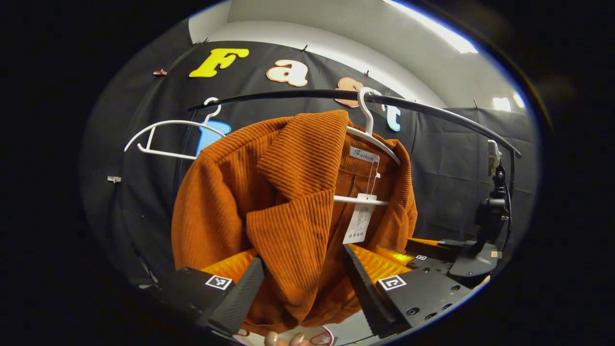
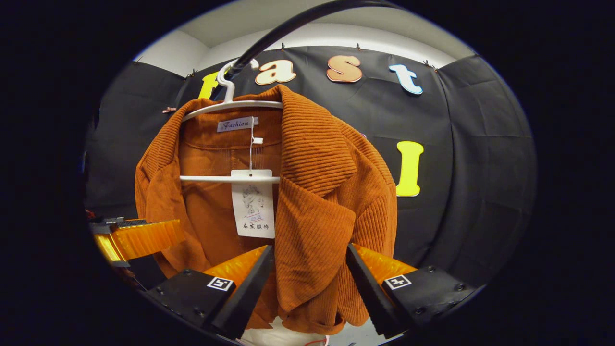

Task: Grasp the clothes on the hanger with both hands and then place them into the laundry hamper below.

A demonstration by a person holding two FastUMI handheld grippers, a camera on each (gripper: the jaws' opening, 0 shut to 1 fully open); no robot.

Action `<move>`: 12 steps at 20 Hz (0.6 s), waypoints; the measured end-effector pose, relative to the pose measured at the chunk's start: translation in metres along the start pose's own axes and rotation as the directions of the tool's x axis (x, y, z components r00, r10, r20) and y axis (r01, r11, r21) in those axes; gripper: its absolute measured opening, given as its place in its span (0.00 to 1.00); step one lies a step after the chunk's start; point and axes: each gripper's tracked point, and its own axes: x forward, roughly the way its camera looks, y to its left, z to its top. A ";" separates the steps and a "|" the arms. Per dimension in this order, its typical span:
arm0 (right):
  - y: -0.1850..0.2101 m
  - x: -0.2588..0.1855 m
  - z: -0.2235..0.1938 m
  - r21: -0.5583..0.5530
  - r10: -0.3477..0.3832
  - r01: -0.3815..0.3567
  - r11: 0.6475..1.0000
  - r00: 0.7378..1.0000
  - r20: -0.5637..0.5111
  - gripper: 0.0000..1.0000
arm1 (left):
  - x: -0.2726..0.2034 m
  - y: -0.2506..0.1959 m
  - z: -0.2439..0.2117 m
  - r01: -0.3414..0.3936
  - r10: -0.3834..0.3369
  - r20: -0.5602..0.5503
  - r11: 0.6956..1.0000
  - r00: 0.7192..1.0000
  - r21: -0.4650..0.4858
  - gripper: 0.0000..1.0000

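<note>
The jacket (image 1: pixel 288 202), rust-orange ribbed corduroy, hangs on a white hanger (image 1: pixel 372 139) whose hook sits over a dark curved rail (image 1: pixel 432 113). In the right gripper view the jacket (image 2: pixel 317 192) hangs open at the front, one wide lapel folded outward, and a white paper tag (image 2: pixel 253 204) dangles on a string in front of the hanger (image 2: pixel 230 103) crossbar, below a small neck label. The left claw (image 1: pixel 305 293) is spread wide, its two black fingers standing either side of the jacket's lower front panel; the cloth hangs in the gap between them, and whether either finger touches it cannot be told. The right claw (image 2: pixel 310 288) is likewise wide, its fingers flanking the lower hem, the cloth between them, contact also unclear. At the left edge of the right gripper view the orange side of the other claw (image 2: pixel 137 238) shows near the jacket's sleeve. In the left gripper view a second white hanger (image 1: pixel 168 137) hangs bare farther along the rail, well apart from the jacket, and a black camera mount (image 1: pixel 490 216) stands at the rail's far end. Fingertips (image 1: pixel 283 339) show at the bottom edge below the jacket. Black cloth walls (image 2: pixel 471 144) close the booth behind, with a pale ceiling above.
</note>
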 end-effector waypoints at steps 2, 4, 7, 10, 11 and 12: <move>-0.004 0.013 0.003 0.015 0.003 -0.003 1.000 1.000 0.011 0.98 | 0.013 0.002 -0.001 -0.023 0.022 -0.014 1.000 1.000 -0.013 0.95; -0.003 0.023 0.008 0.030 0.017 -0.018 0.999 0.999 0.028 0.98 | 0.021 0.001 0.004 -0.036 0.036 0.006 0.999 0.999 -0.029 0.95; 0.009 0.038 0.011 0.057 0.061 -0.063 0.996 0.997 0.037 0.98 | 0.026 -0.005 0.009 -0.033 0.036 0.039 0.997 0.999 -0.073 0.95; 0.024 0.042 0.015 0.090 0.092 -0.096 0.991 0.995 0.047 0.98 | 0.030 -0.016 0.022 -0.027 0.039 0.104 0.994 0.994 -0.109 0.95; 0.026 0.044 0.014 0.088 0.101 -0.105 0.991 0.994 0.043 0.98 | 0.033 -0.013 0.025 -0.051 0.062 0.114 0.993 0.992 -0.102 0.95; 0.026 0.045 0.014 0.079 0.110 -0.113 0.990 0.993 0.042 0.98 | 0.035 -0.009 0.026 -0.074 0.084 0.117 0.993 0.990 -0.088 0.95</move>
